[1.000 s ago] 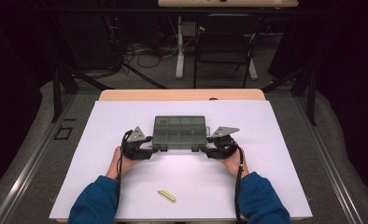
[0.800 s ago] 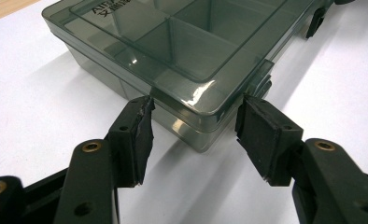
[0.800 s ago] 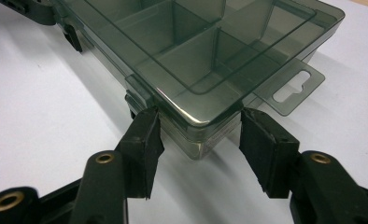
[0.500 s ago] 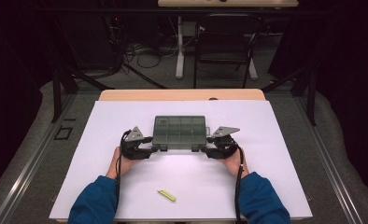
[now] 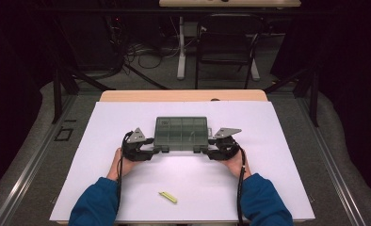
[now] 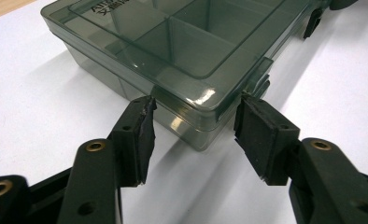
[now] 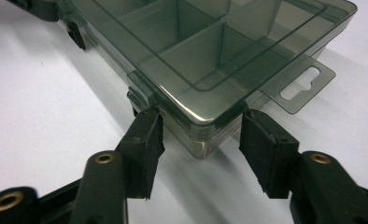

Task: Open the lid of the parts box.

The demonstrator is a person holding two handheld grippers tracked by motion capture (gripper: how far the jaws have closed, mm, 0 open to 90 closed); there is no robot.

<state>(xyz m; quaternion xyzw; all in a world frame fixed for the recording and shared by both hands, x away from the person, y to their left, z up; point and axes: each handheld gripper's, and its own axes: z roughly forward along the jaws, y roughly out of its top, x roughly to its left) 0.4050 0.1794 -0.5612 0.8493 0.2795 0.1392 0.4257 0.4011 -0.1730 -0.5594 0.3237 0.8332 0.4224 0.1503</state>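
At box [image 5: 181,133] corners, both tongs level, gripping.

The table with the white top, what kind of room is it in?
Probably a lab or recording studio. The white-topped table stands among dark curtains, with cables trailing on the floor and a chair behind it. A person works a compartment box with two hand-held grippers.

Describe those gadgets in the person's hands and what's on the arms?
Both arms wear blue sleeves. The left gripper and right gripper are black, each topped by a grey three-cornered plate, trailing a black cable. Brass-coloured rivets dot the jaws, which end in black pads.
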